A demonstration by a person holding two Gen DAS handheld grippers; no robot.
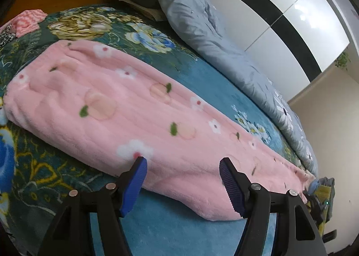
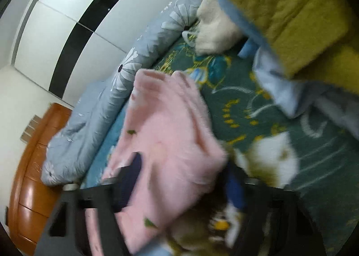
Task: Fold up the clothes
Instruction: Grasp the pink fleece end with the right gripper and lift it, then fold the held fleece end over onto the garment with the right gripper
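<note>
Blue-padded left fingers point(image 1: 182, 185) spread wide, holding nothing, straddling the near edge of pink fleece point(image 1: 125, 110) lying long and flat across the bed point(image 1: 157, 229). Right fingers point(image 2: 184, 191) blurred, apart, fleece end bunched between them; gripped or not, cannot tell. Soft, thick, light, limp by the look; likely to sag and slide. Best pinched at edges or corners, through all layers.

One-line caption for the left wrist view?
Open left gripper poised at the edge of a pink fleece garment laid flat on a floral bedspread.
</note>
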